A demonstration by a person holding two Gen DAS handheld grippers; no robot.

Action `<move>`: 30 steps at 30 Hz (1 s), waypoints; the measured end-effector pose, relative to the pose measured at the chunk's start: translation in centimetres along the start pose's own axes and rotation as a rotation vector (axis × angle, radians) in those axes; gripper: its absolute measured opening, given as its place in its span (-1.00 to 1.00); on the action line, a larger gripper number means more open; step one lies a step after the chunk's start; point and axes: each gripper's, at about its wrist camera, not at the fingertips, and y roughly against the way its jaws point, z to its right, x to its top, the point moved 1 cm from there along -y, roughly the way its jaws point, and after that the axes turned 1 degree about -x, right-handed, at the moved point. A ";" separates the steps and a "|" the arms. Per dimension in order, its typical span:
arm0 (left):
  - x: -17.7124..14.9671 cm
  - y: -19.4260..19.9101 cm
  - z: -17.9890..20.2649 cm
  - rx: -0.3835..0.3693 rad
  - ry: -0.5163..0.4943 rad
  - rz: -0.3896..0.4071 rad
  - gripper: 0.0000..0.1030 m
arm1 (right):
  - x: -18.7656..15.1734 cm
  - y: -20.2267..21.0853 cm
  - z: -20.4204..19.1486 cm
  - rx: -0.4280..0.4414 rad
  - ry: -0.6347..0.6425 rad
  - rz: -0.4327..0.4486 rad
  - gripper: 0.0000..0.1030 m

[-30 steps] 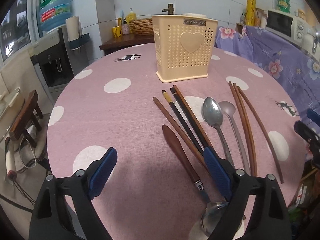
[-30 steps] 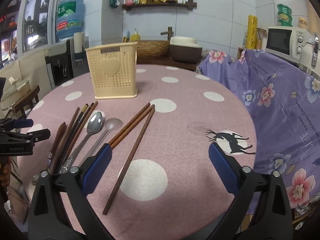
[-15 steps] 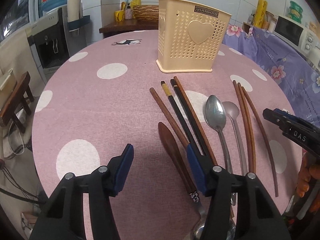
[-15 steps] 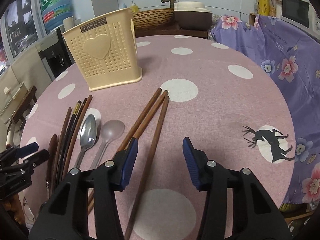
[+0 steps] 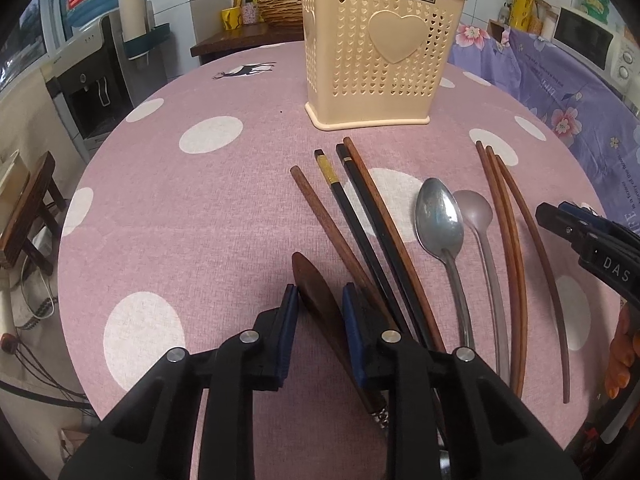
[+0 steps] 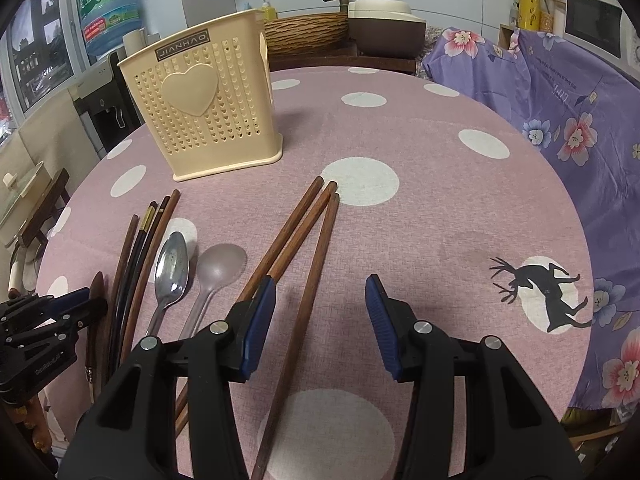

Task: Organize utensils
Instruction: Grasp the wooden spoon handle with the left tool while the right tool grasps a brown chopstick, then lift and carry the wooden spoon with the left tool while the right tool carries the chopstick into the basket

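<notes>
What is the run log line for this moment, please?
left gripper: closing around wooden spoon | right gripper: open over chopstick | holder: upright

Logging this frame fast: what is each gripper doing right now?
Left gripper: jaws narrowed around the dark wooden spoon; contact cannot be told.
Right gripper: open, holding nothing, over the rightmost brown wooden chopstick.

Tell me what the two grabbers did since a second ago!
The left gripper moved down and narrowed its wide-open jaws around the wooden spoon. The right gripper came down over the brown chopsticks, also narrower but open. The utensils and the basket stayed put.
</notes>
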 end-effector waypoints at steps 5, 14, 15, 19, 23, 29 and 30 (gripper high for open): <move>0.4 -0.2 -0.1 -0.010 0.009 -0.009 -0.58 | 1.1 -1.9 -0.4 -0.012 -0.001 -0.044 -0.21; 0.8 -0.7 0.7 0.012 -0.024 -0.007 -0.59 | 3.8 -5.2 -0.5 -0.041 -0.028 -0.093 -0.46; 0.9 -0.8 0.6 0.014 -0.024 -0.005 -0.59 | 4.1 -5.5 -0.5 -0.049 -0.029 -0.096 -0.51; 1.1 -1.0 0.8 0.018 -0.032 -0.003 -0.62 | 4.8 -6.1 -0.7 -0.064 -0.030 -0.099 -0.73; 1.1 -1.0 0.8 0.021 -0.038 0.000 -0.67 | 5.0 -6.2 -0.2 -0.051 -0.044 -0.094 -0.82; 1.9 -0.8 0.1 -0.017 -0.014 0.007 -0.69 | 5.3 -5.7 0.4 0.030 -0.088 -0.080 -0.84; 2.0 -0.4 -0.1 -0.017 -0.009 0.023 -0.69 | 5.5 -5.3 0.6 0.045 -0.092 -0.064 -0.84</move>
